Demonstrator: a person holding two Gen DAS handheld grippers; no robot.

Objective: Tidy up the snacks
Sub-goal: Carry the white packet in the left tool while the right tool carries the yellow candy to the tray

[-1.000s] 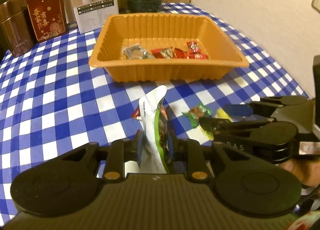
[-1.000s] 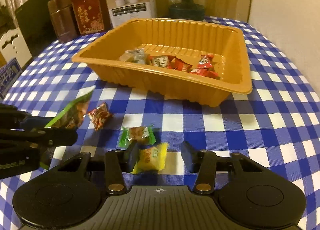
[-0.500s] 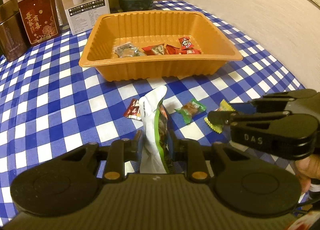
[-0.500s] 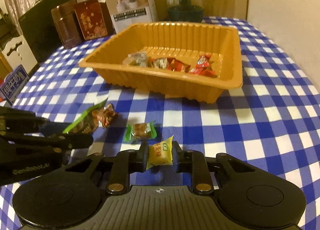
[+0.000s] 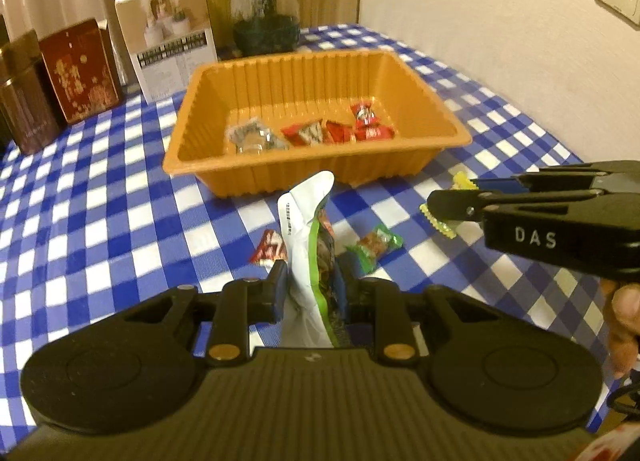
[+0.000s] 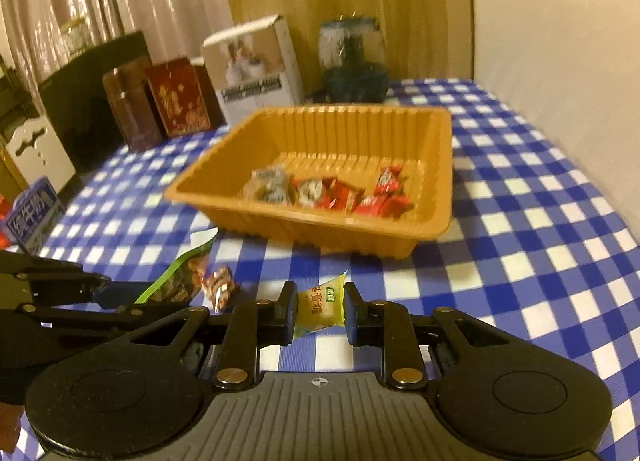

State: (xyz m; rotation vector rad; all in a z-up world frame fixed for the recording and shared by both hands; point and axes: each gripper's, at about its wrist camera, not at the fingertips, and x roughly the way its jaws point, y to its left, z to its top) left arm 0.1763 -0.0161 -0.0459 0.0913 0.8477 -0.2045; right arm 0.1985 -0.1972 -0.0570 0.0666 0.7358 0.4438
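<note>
Left wrist view first: the left tongs (image 5: pixel 310 293) are clamped on a tall white-and-green snack packet (image 5: pixel 310 245), pinched near its bottom so it stands up between the fingers. Makes sense, a floppy bag like that is easier to carry upright than dragged flat. It sits lifted above the checkered surface (image 5: pixel 100 221), pointed at the orange tray (image 5: pixel 320 181), which has a handful of red candies (image 5: pixel 340 131) and a clear-wrapped one (image 5: pixel 252 137) lying along its floor. Loose on the cloth below are a small red candy (image 5: pixel 270 251) and a green-wrapped candy (image 5: pixel 376 247), so I'd say the job is maybe halfway. The right tongs (image 5: pixel 448 209) come in from the side here, level and roughly sideways to this camera, with a bit of yellow wrapper poking out of the tips. You can see a bit of the person's hand (image 5: pixel 622 325) at the edge.

Right wrist view: the right tongs (image 6: pixel 320 313) are closed on a yellow candy (image 6: pixel 322 307), gripped across its middle with the wrapper ends free, well short of the tray (image 6: pixel 320 237). The left tongs (image 6: pixel 116 297) reach in low from the left with the green-edged packet sticking out forward. Both look held level and aimed at the tray, so my guess is both snacks get dropped in next. The view's a bit blurry.
</note>
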